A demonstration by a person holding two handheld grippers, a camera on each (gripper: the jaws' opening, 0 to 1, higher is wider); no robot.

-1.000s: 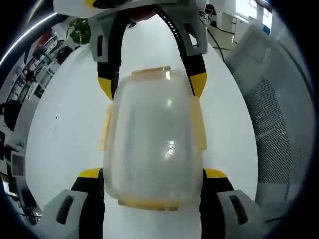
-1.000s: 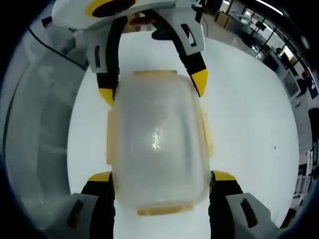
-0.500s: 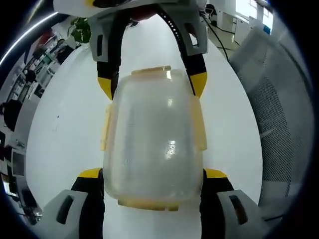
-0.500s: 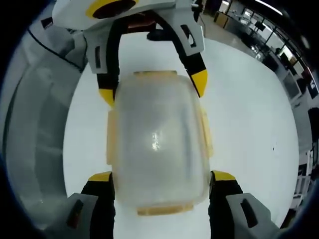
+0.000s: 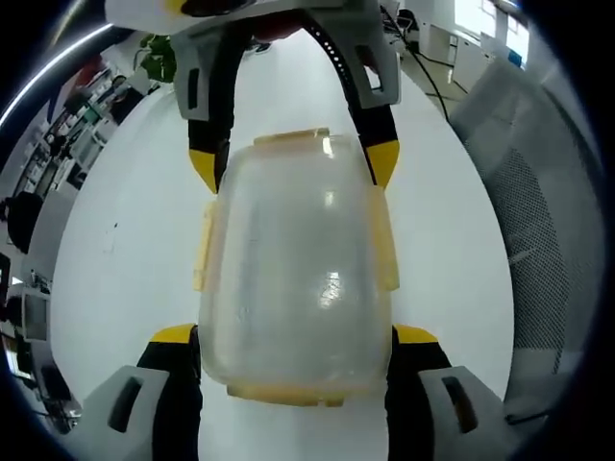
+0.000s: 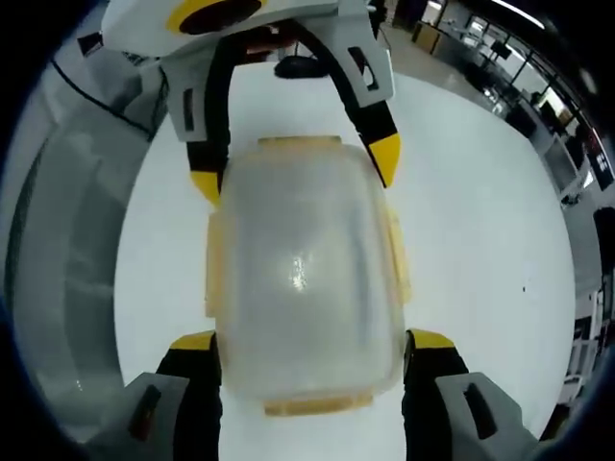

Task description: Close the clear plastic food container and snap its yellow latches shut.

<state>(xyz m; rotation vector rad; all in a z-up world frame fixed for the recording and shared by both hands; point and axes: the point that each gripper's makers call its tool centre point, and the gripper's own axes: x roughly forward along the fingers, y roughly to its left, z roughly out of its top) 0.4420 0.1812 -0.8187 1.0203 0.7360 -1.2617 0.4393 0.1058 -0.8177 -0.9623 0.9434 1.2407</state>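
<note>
Seen centre frame in both views: one clear plastic food container (image 5: 293,288) (image 6: 303,274), lid on, resting on a white desk (image 5: 125,221) (image 6: 471,221). In the left gripper view, left gripper (image 5: 293,338) rising from the bottom edge, yellow-tipped jaws set narrow against the container's two lower corners, holding it; right gripper (image 5: 288,163) reaching down from the top edge, its tips pressed to the upper corners. In the right gripper view, the mirror of that: right gripper (image 6: 307,343) at the bottom clasping the near corners, left gripper (image 6: 293,163) coming in from the top. Four yellow latches (image 5: 200,248) (image 6: 396,252) counted, one on each side, all lying flat against the walls. Peculiar to the left gripper view: a green plant (image 5: 156,60) at upper left, a grey mesh chair back (image 5: 538,211) along the right edge. Peculiar to the right gripper view: a pale curved surface (image 6: 67,240) down the left edge and dim office rows (image 6: 538,86) at upper right. Bare white desk open on both long sides of the container; both short ends taken up by jaws.
</note>
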